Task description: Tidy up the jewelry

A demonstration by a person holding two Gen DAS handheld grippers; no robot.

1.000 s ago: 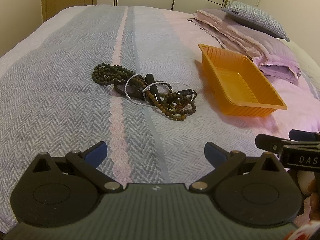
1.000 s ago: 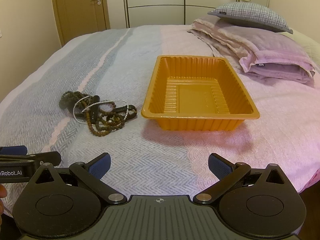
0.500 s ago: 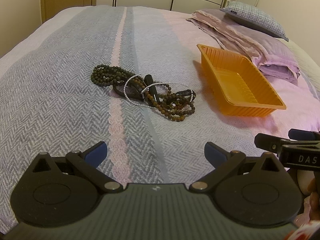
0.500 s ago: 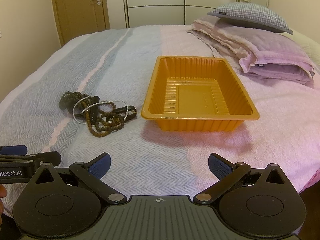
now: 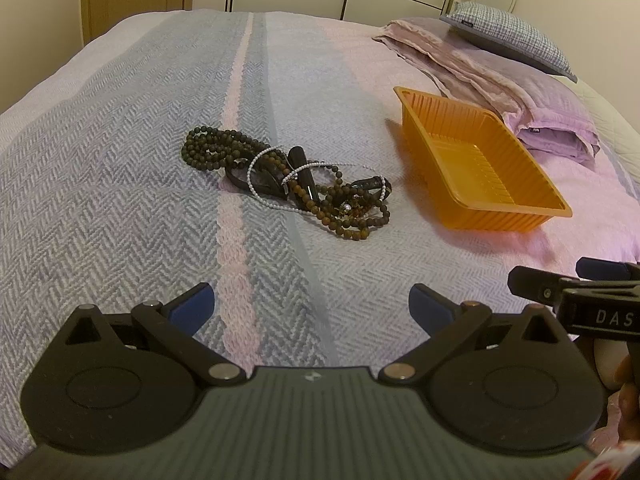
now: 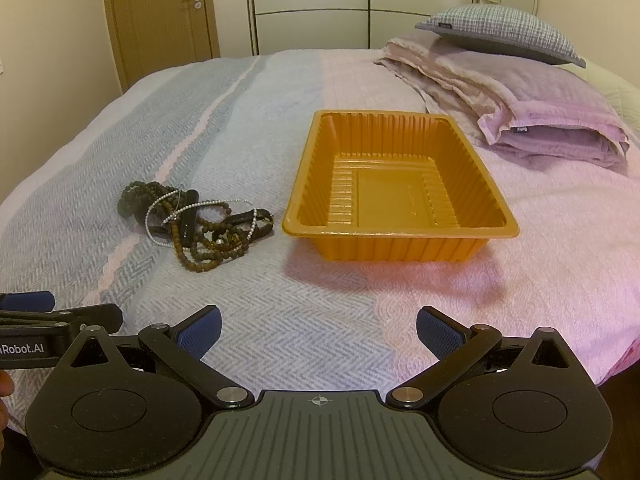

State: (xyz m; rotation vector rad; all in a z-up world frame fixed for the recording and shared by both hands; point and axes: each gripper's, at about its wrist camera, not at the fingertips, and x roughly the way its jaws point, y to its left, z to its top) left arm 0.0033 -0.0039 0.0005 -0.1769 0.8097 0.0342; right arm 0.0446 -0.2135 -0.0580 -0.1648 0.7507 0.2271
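A tangled pile of jewelry (image 5: 292, 184) lies on the bedspread: dark and brown bead strands, a thin white pearl strand and black bands. It also shows in the right wrist view (image 6: 192, 220). An empty orange plastic tray (image 5: 516, 200) stands to its right, and shows in the right wrist view (image 6: 400, 234). My left gripper (image 5: 312, 304) is open and empty, well short of the pile. My right gripper (image 6: 318, 328) is open and empty, short of the tray. The right gripper's side shows in the left wrist view (image 5: 576, 292).
A folded purple blanket (image 6: 520, 108) with a checked pillow (image 6: 500, 32) on it lies behind the tray at the right. The bedspread (image 5: 120, 160) is grey herringbone with a pink stripe. A door (image 6: 160, 20) and wardrobe stand beyond the bed.
Both views have drifted only slightly; the pile sits a little lower and nearer in the left wrist view. Both grippers stay open.
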